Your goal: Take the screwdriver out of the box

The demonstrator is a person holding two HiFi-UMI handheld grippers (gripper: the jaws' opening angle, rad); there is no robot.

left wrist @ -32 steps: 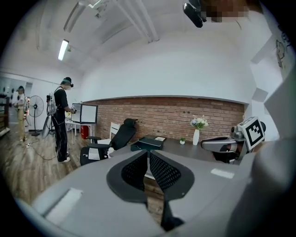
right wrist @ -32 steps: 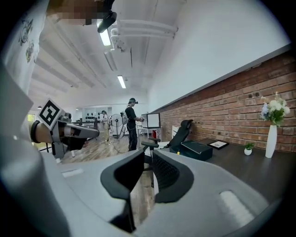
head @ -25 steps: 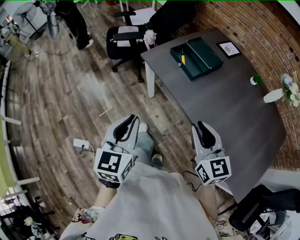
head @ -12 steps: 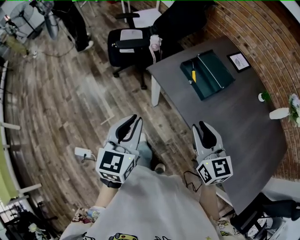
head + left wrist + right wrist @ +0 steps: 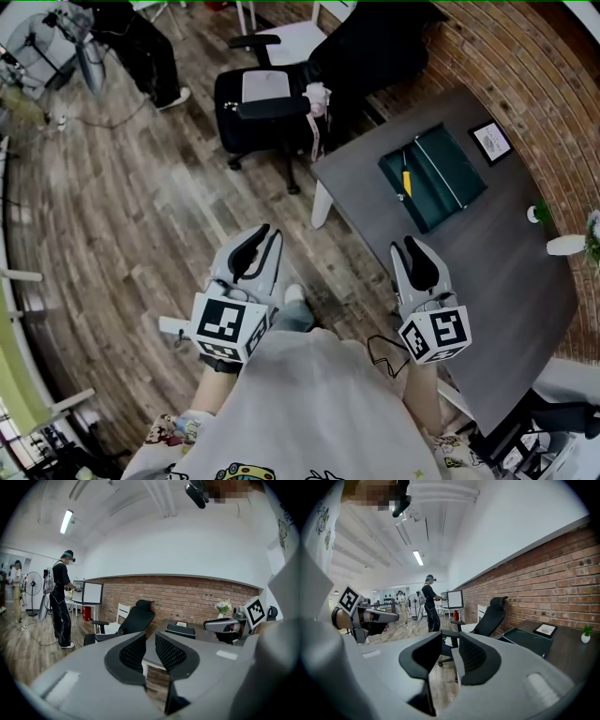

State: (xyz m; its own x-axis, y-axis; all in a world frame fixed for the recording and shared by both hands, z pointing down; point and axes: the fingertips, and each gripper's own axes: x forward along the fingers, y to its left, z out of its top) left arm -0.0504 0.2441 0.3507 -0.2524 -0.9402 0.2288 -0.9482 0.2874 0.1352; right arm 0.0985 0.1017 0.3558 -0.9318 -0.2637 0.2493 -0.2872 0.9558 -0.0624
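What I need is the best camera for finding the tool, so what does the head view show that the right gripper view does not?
Only the head view: the yellow-handled screwdriver lying inside the dark green open box, seen from above. Only the right gripper view: the white ceiling strip light; there the box is seen from the side and no screwdriver shows. Both: the box, the black office chair, the dark grey table, the red brick wall and the small framed picture.

I'm closing on the box (image 5: 434, 178): it and the screwdriver (image 5: 406, 182) in it now lie nearer my left gripper (image 5: 265, 236) and right gripper (image 5: 412, 247) than a second ago. Both grippers' jaws are opening, with nothing between them.
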